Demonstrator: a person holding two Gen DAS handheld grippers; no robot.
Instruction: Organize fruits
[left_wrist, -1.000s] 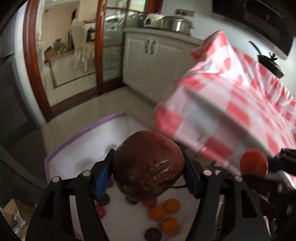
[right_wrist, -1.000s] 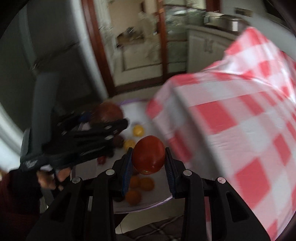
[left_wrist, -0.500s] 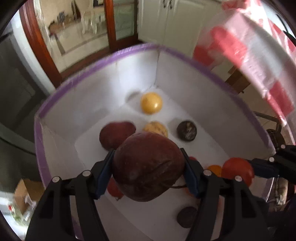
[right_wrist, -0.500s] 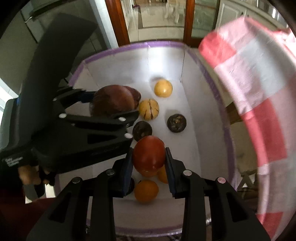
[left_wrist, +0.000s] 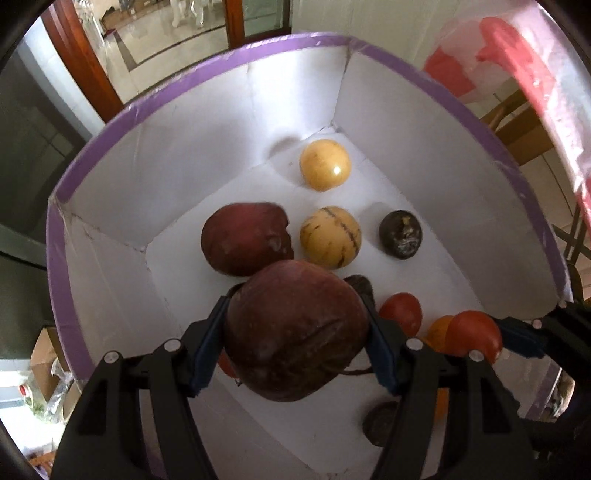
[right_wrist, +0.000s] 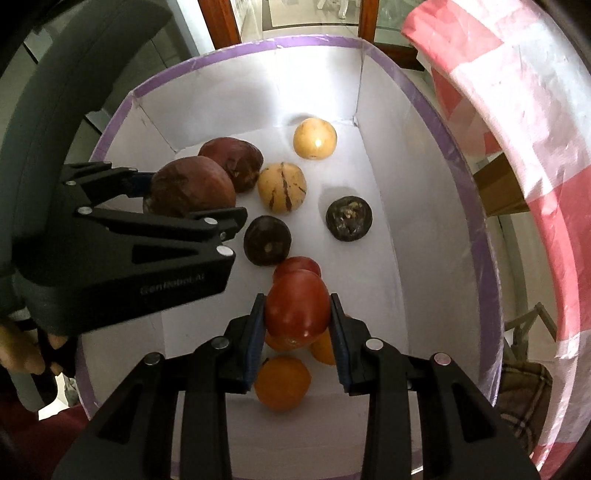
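left gripper (left_wrist: 295, 341) clamps big dark-red wrinkled apple (left_wrist: 295, 332) | right gripper (right_wrist: 297, 321) clamps round red tomato (right_wrist: 297, 306) | both directly above white purple-rimmed box (right_wrist: 476, 229)

Dark fruit (left_wrist: 380, 424) half hidden behind left gripper (left_wrist: 295, 339)

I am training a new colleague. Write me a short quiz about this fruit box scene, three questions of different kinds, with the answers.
1. True or false: the left tool holds a dark red apple over the white box.
2. What does the right tool hold? A. an orange B. a red tomato C. a yellow fruit
3. Fill in: the striped yellow fruit lies beside another dark red ____ on the box floor.

Key: 1 true; 2 B, the red tomato; 3 apple.
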